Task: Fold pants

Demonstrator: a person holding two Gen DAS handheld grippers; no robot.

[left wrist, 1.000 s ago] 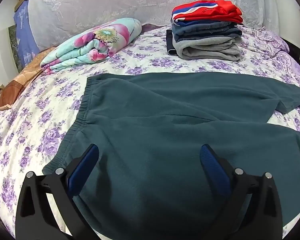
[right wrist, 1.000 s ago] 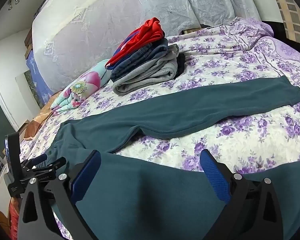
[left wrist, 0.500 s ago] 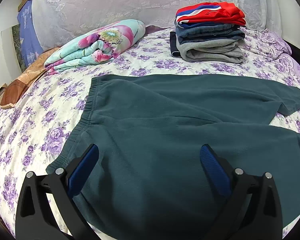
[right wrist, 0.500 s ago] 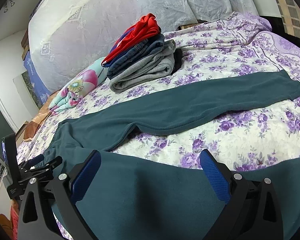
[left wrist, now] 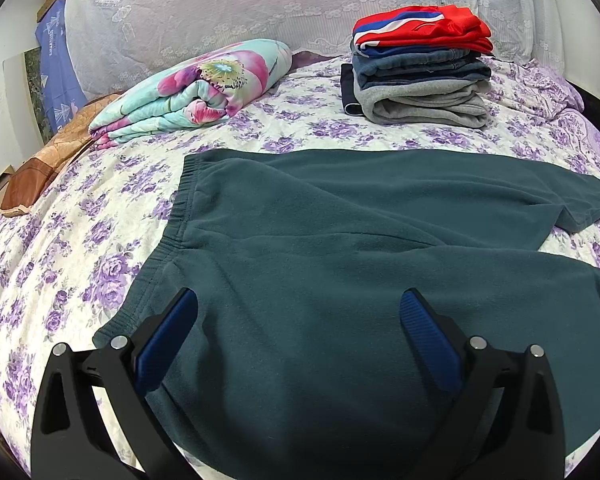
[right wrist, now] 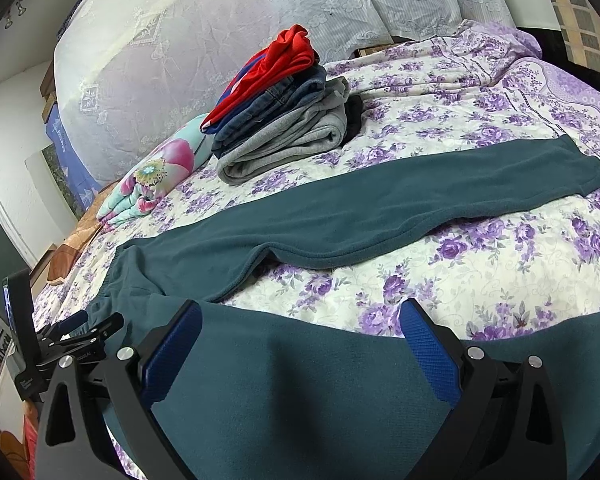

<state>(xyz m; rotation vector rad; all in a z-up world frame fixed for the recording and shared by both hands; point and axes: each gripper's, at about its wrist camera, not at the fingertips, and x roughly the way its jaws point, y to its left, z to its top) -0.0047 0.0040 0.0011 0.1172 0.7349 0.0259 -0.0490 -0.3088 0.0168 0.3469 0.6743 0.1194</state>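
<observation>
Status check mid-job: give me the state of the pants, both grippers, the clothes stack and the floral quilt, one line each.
Teal pants: spread flat on the bed, unfolded, legs apart.
Left gripper: open, over the waist end, holding nothing.
Right gripper: open, over the near leg, holding nothing.
Clothes stack: folded, piled neatly, red garment on top.
Floral quilt: folded, lying near the headboard.

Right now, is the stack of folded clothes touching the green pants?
Apart. In the right wrist view a strip of flowered bedsheet shows between the folded stack and the far leg of the green pants.
</observation>
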